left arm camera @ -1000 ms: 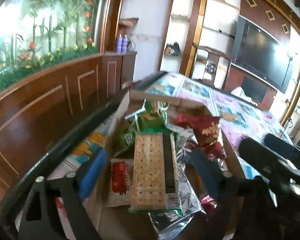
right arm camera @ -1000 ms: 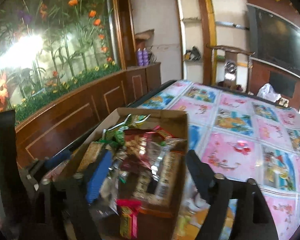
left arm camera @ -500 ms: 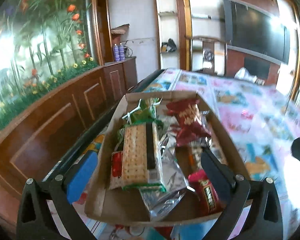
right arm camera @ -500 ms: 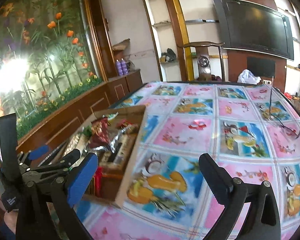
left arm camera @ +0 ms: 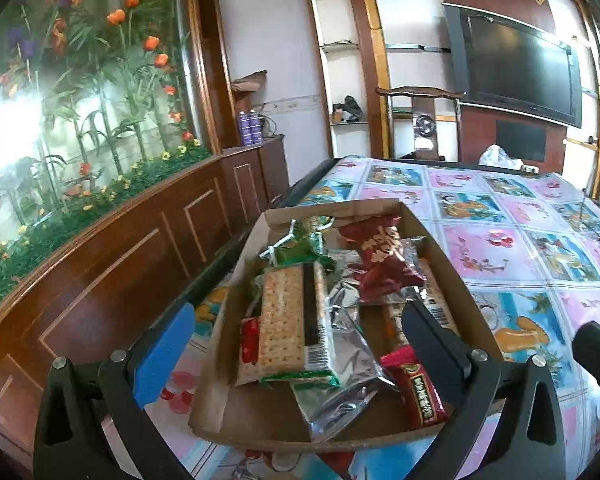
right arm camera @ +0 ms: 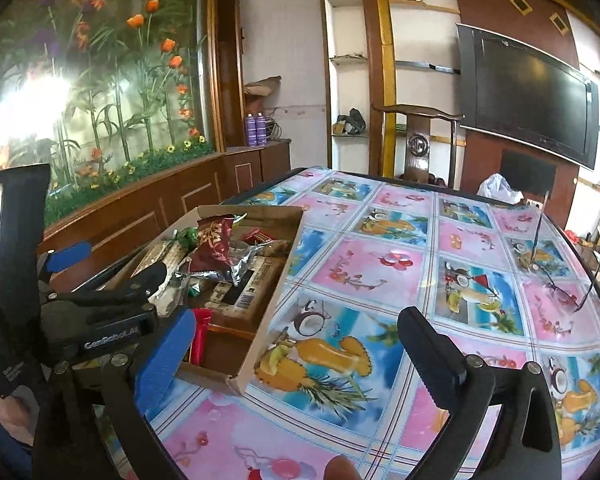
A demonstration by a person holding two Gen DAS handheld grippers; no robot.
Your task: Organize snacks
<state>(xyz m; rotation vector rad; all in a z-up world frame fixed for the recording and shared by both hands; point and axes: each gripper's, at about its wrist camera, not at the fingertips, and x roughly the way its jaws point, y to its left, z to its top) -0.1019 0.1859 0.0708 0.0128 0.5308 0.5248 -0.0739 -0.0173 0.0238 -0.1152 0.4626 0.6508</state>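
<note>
An open cardboard box [left arm camera: 236,432] of snacks stands at the table's left edge. It holds a cracker pack [left arm camera: 288,312], a dark red chip bag [left arm camera: 380,256], a silver bag [left arm camera: 340,384], a small red packet [left arm camera: 418,392] and a green packet [left arm camera: 296,250]. My left gripper [left arm camera: 296,344] hovers over the box's near end, open, gripping nothing. In the right wrist view the box [right arm camera: 270,312] sits left of my right gripper [right arm camera: 300,356], which is open and empty above the tablecloth. The left gripper [right arm camera: 112,262] shows there, over the box.
A fruit-print tablecloth [right arm camera: 380,280] covers the table, with eyeglasses [right arm camera: 556,284] at its right. A wooden chair [right arm camera: 418,140] and a white bag [right arm camera: 496,188] are at the far end. A wood cabinet [left arm camera: 120,264] runs along the left. A fingertip [right arm camera: 340,468] shows at the bottom.
My right gripper swung right, off the box and over the tablecloth. The left gripper rolled level and drew back toward the box's near end. Both sets of jaws spread wider.
</note>
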